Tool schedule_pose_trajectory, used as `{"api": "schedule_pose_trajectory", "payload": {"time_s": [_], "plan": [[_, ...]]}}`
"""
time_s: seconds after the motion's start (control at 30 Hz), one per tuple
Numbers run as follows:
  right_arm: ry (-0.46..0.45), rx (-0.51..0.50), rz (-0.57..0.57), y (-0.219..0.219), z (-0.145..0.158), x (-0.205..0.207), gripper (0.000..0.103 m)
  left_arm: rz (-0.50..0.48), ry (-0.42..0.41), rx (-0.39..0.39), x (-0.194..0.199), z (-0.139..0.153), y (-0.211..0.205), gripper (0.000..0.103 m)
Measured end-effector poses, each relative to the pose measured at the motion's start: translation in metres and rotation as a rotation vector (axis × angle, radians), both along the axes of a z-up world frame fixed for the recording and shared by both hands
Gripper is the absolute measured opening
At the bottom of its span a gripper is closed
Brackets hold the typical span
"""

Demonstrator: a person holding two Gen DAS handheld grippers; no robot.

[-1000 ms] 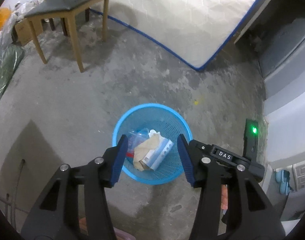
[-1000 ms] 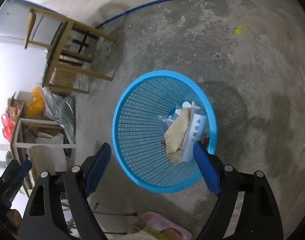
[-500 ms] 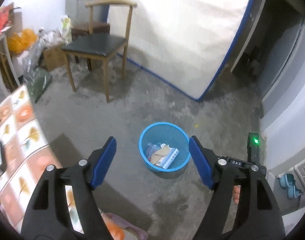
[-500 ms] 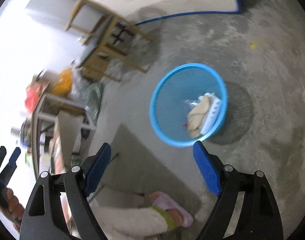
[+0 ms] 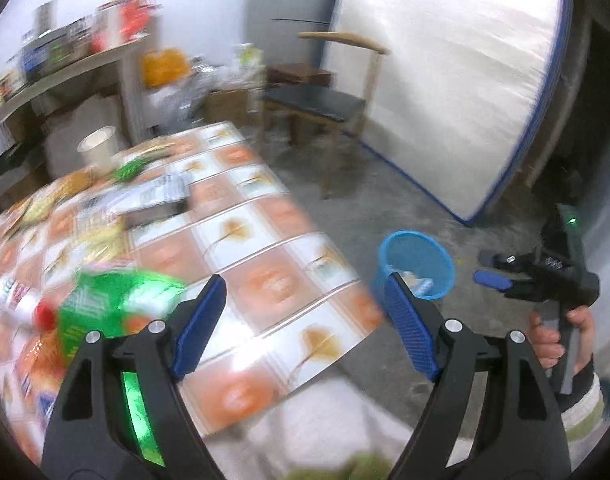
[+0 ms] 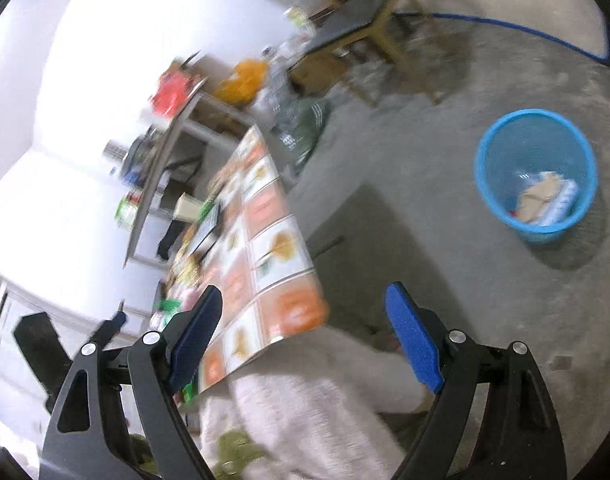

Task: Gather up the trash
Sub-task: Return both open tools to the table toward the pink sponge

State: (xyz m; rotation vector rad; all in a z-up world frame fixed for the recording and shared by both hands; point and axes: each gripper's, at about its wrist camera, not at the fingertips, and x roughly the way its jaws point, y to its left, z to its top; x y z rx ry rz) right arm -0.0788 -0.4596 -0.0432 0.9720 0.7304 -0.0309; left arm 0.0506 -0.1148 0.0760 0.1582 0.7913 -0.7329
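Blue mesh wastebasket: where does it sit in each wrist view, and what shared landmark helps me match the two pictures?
Left wrist view: the blue mesh wastebasket stands on the concrete floor right of centre, just past the tablecloth's corner, partly behind the left gripper's right fingertip.
Right wrist view: the wastebasket is at the right edge, mid-height, with trash inside.
Shared landmark: the wooden chair beside the upright mattress.

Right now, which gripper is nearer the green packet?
Left. The left gripper, jaws opening and empty, hangs beside the green packet; the right gripper is past the table edge, by the blue basket.
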Motion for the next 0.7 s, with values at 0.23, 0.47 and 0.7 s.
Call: {"api": "schedule_pose_trajectory", "payload": {"time_s": [0.23, 0.47, 0.7], "plan": [[0.011, 0.030, 0.187, 0.079, 0.020, 0.059, 0.082, 0.281, 0.025, -0.109, 0.024, 0.001, 0.132, 0.077], [0.043, 0.067, 0.349, 0.139, 0.024, 0.130, 0.082, 0.415, 0.074, -0.182, 0.070, -0.006, 0.202, 0.077], [0.064, 0.072, 0.447, 0.164, 0.032, 0.207, 0.080, 0.349, 0.156, -0.182, 0.132, -0.017, 0.197, 0.052]]}}
